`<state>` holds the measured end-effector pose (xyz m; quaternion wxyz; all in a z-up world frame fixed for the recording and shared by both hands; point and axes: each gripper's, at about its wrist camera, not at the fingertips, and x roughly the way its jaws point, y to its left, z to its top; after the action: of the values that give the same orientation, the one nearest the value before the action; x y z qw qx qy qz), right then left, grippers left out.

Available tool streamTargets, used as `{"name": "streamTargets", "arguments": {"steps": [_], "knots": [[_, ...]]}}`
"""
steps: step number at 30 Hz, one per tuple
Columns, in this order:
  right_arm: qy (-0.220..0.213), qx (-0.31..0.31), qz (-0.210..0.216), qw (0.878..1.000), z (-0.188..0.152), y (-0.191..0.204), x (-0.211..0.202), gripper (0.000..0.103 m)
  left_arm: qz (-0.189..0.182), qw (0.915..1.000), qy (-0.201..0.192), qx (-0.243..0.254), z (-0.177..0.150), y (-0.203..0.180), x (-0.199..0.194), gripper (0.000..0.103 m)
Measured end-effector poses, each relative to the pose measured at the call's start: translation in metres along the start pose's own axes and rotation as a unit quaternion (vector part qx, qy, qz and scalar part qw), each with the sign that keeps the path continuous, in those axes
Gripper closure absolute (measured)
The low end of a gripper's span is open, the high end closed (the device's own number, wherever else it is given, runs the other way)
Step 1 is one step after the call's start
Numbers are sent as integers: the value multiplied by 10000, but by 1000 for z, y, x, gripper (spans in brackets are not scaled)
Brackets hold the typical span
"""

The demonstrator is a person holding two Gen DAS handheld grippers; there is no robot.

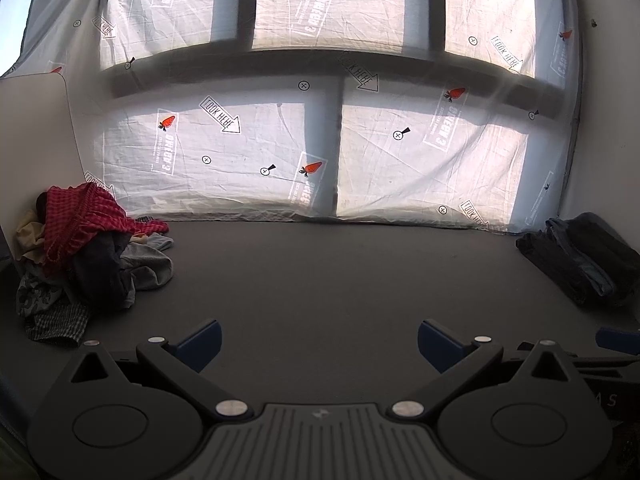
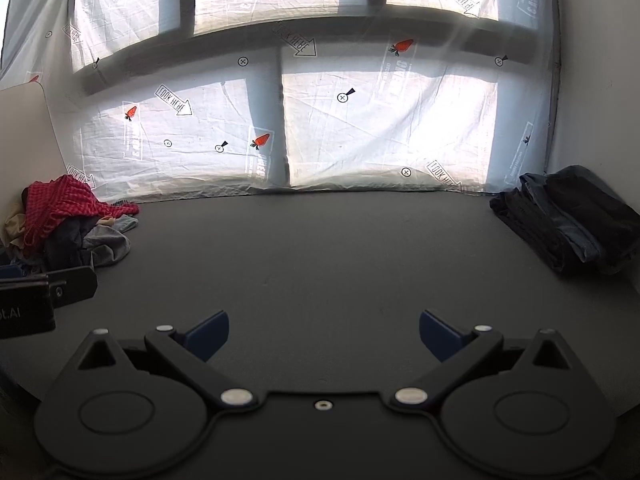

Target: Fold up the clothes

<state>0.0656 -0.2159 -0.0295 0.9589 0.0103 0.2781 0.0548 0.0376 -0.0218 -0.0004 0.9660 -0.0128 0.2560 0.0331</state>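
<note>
A heap of unfolded clothes point(image 1: 86, 256) lies at the far left of the dark table point(image 1: 320, 272), topped by a red checked garment point(image 1: 80, 216); the heap also shows in the right wrist view point(image 2: 72, 224). A stack of folded dark clothes point(image 1: 584, 258) sits at the far right, seen also in the right wrist view point(image 2: 568, 220). My left gripper point(image 1: 319, 340) is open and empty above the table's front. My right gripper point(image 2: 324, 332) is open and empty too. The left gripper's body point(image 2: 44, 300) shows at the left edge of the right wrist view.
A white printed sheet point(image 1: 320, 128) hangs over the window behind the table. A white panel point(image 1: 32, 140) stands at the left behind the heap. A white wall point(image 1: 604, 100) closes the right side.
</note>
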Motion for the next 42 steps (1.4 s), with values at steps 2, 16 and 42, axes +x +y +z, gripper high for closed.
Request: {"name": "streamTargets", "arguments": {"steps": [2,16,42], "knots": [[54,9,69,10000,4,-9,13,0,114,9999,35,-19,4,-7,10,0],[752,867,455,9923,55,-107,120,0,569,9925,996,-432,50,-63,105,0],[1506,461,1113,9812,144,129,350,0,1198,9540,1851,-2031,108,229,297,0]]}}
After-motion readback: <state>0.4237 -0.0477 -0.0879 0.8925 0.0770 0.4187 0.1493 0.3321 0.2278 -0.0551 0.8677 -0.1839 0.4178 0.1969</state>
